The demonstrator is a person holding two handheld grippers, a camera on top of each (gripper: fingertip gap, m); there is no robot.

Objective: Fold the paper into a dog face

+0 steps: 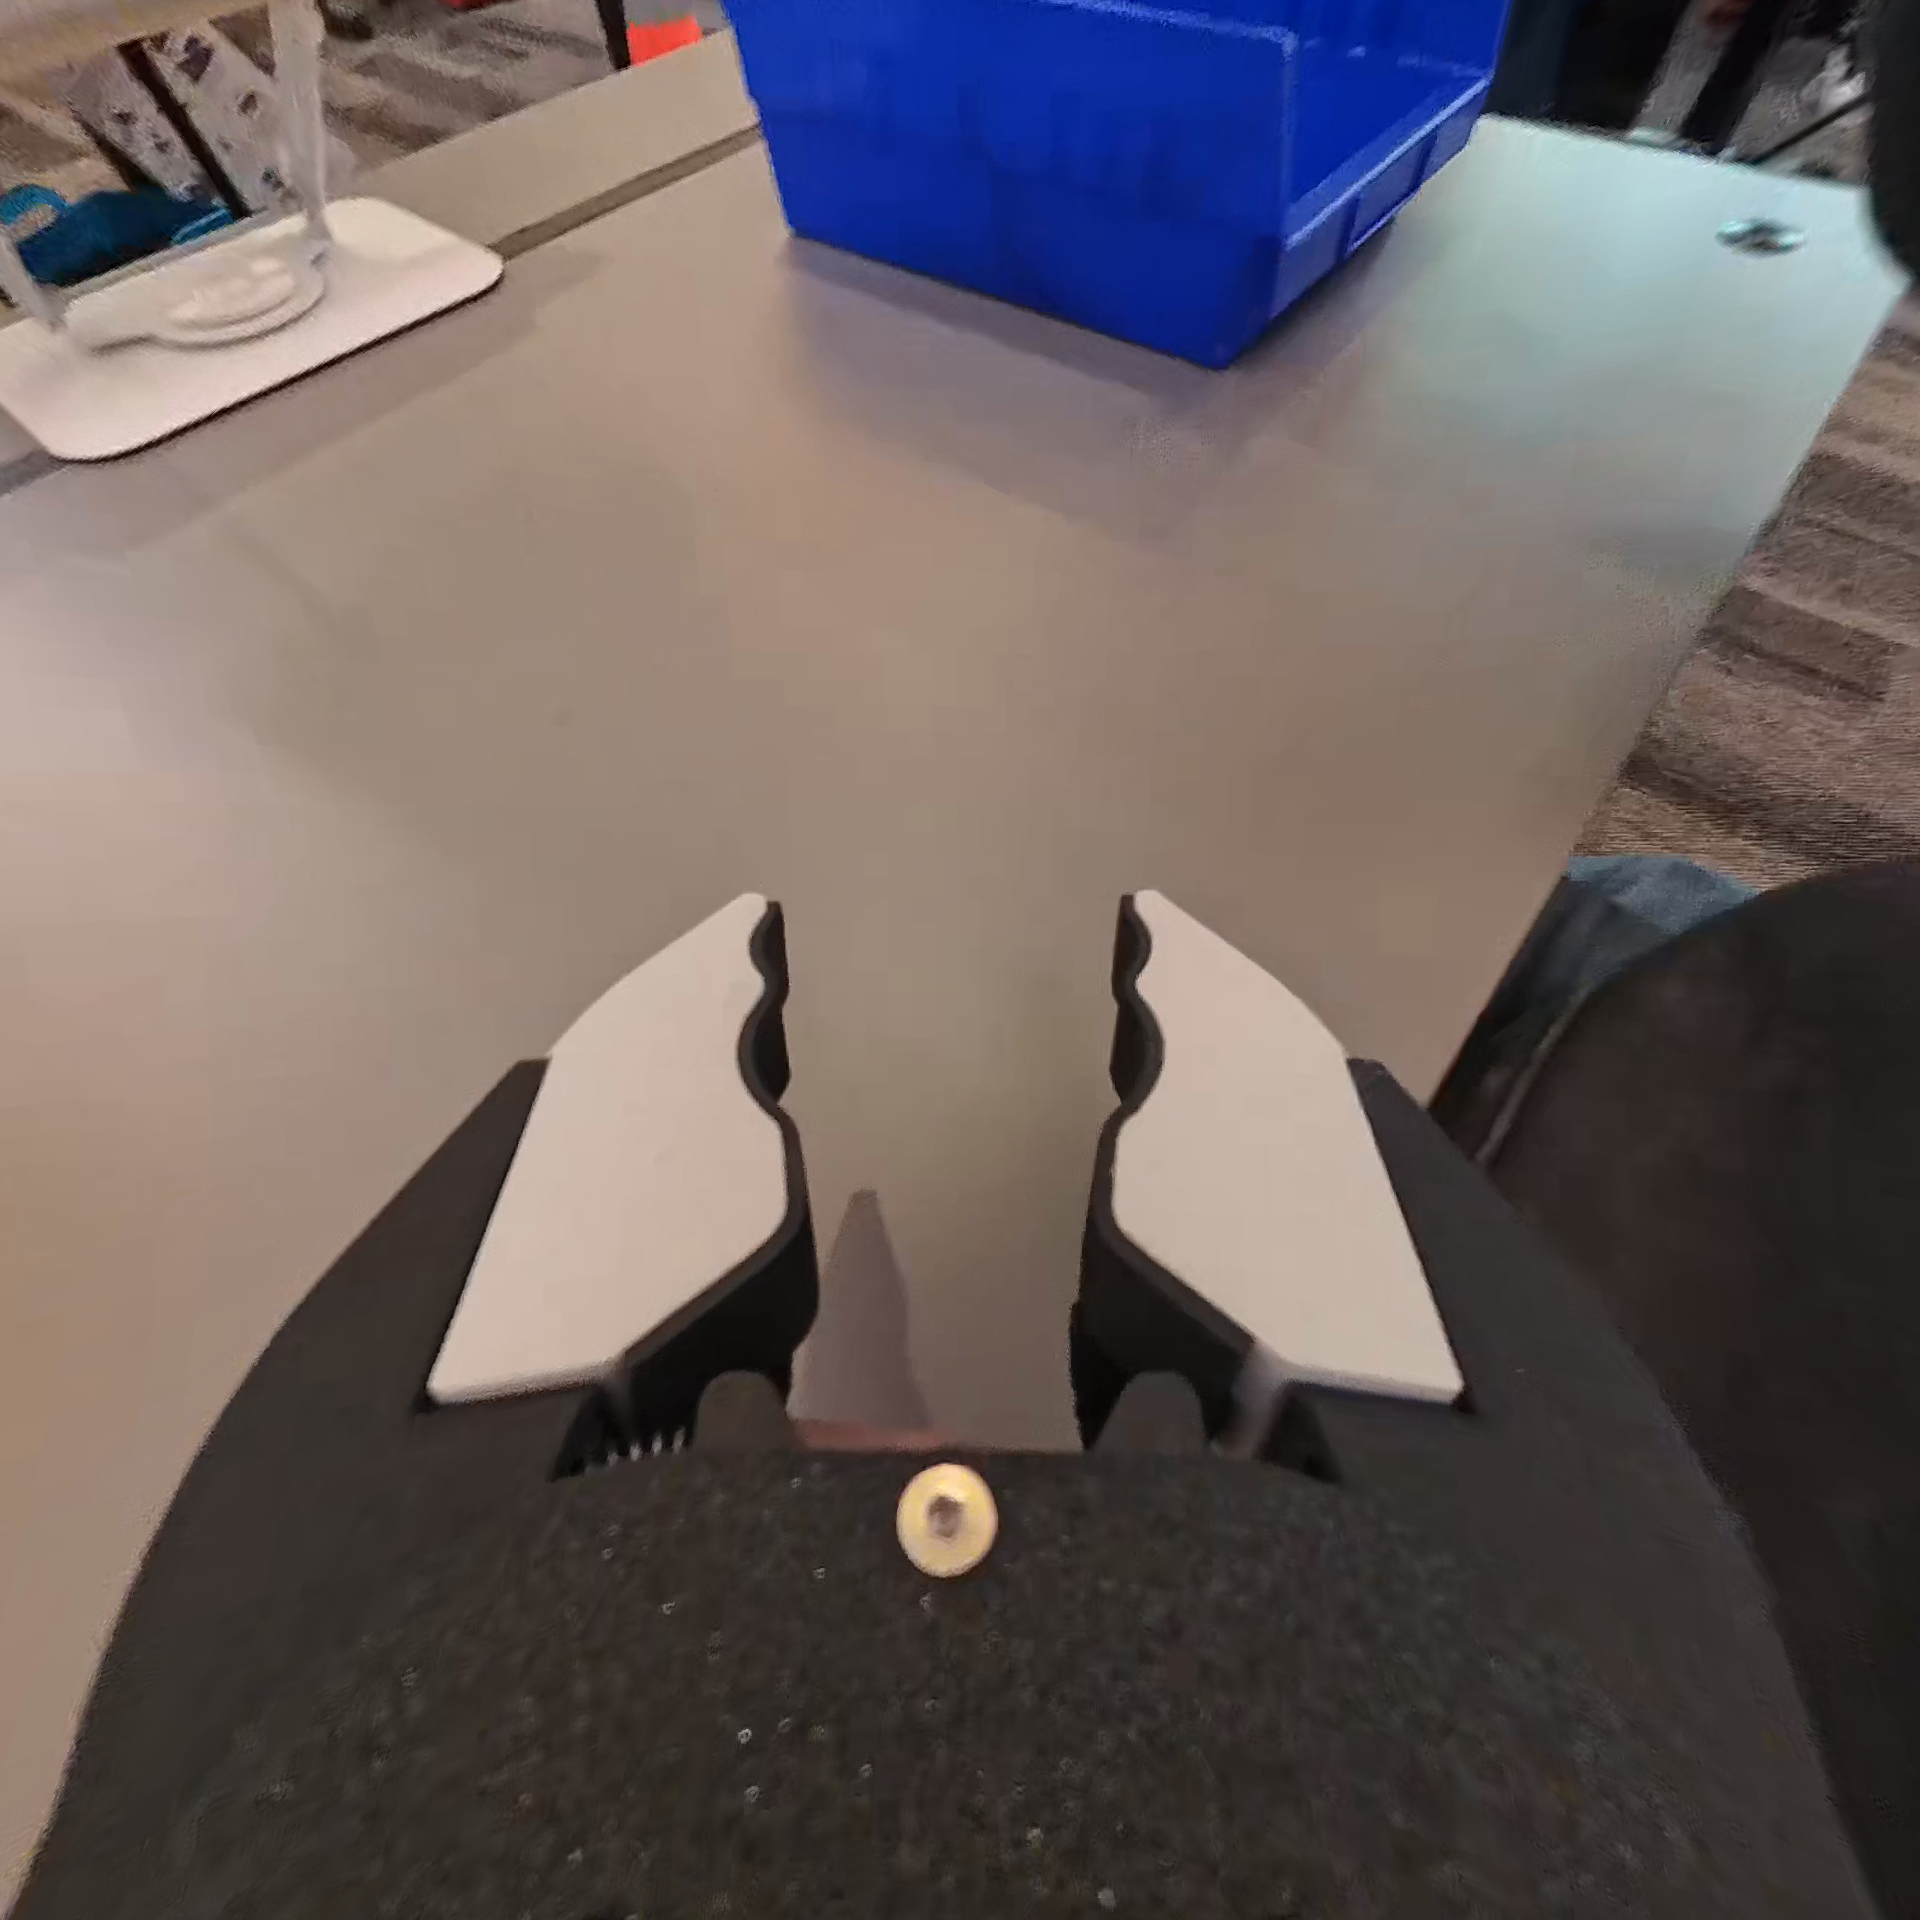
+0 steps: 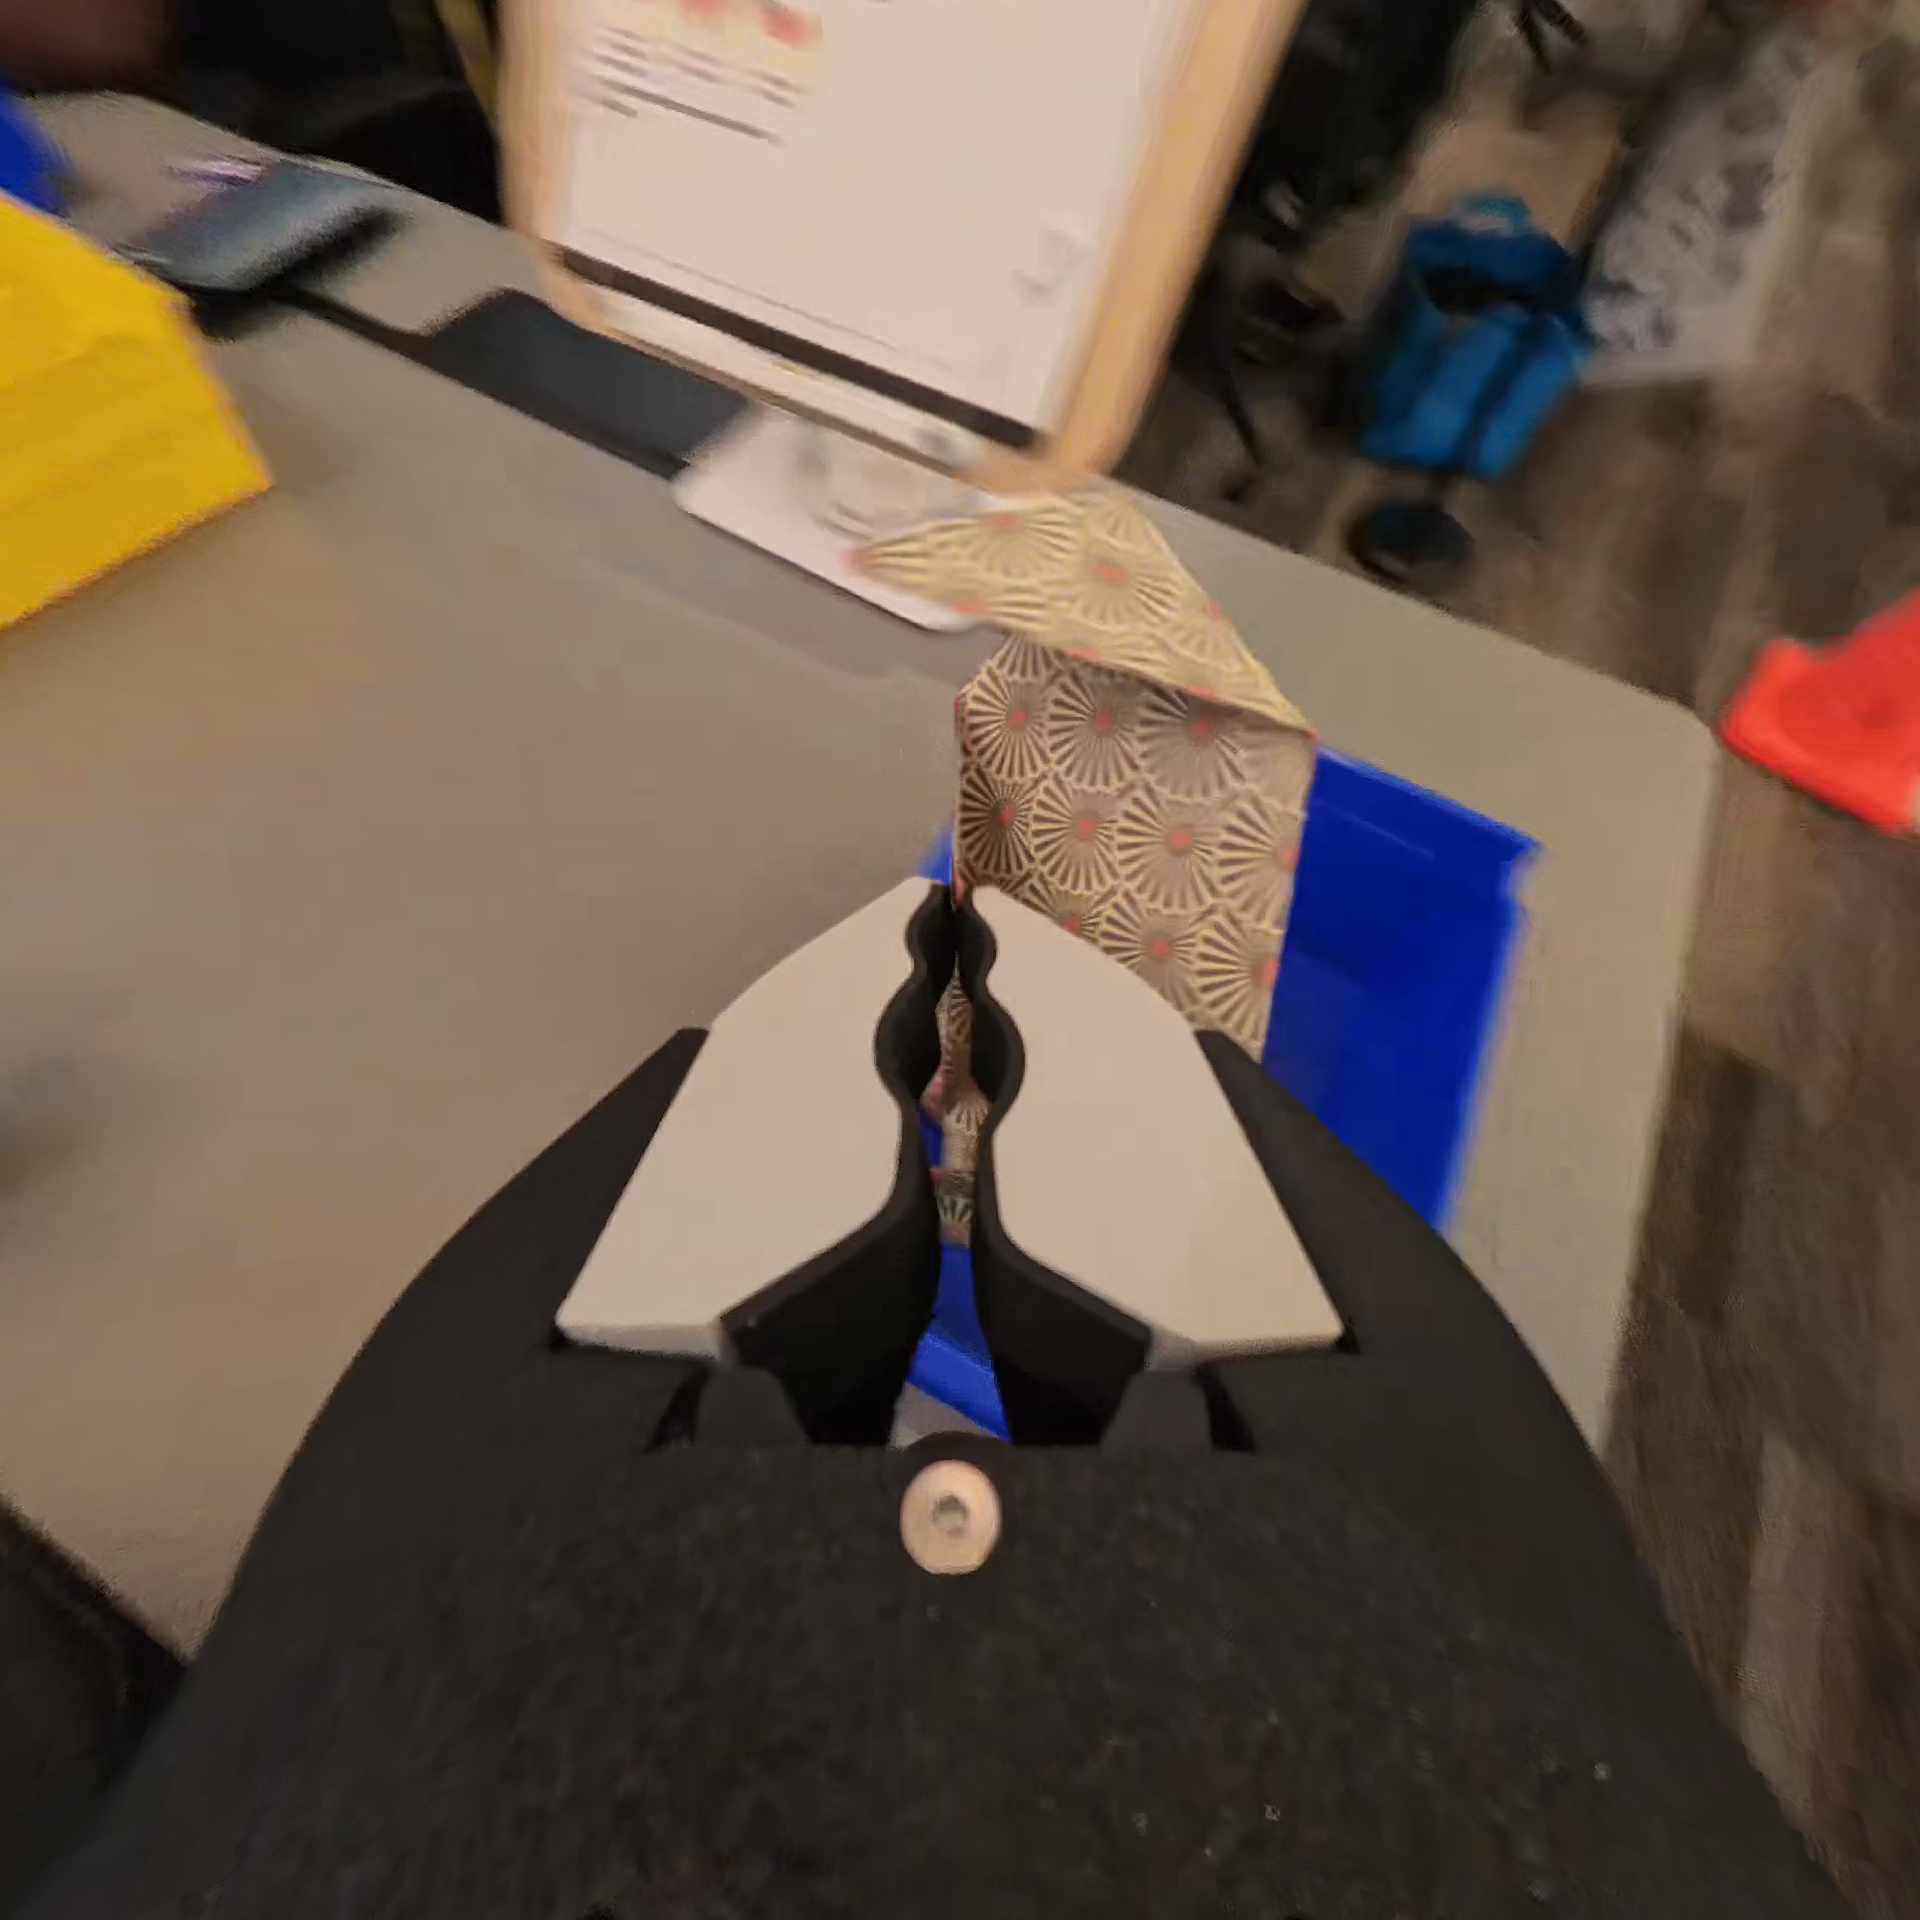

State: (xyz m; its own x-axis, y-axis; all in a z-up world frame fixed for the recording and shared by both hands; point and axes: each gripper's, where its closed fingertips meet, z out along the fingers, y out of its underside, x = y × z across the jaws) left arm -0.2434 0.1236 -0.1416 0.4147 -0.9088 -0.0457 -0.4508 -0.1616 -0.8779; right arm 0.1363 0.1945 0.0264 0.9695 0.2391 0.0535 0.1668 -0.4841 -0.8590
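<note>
Right wrist view: right gripper (image 2: 954, 914) pinches folded fan-patterned brown paper (image 2: 1132, 790) aloft above blue plastic bin (image 2: 1392, 935), seemingly for deposit; left gripper (image 1: 951, 935), fingers spread, idles empty short of that bin.

The folded paper (image 2: 1127, 790), printed with a grey and cream fan pattern, looks thin, matt and sharply creased. The black body of the right hand-held gripper (image 2: 954, 914) has a grainy, matt plastic look with a shiny metal screw (image 2: 950, 1517); its finger faces are smooth pale grey. The grey bench (image 1: 935, 623) is smooth, with a dull sheen. The blue plastic bin (image 1: 1122, 166) looks glossy.
</note>
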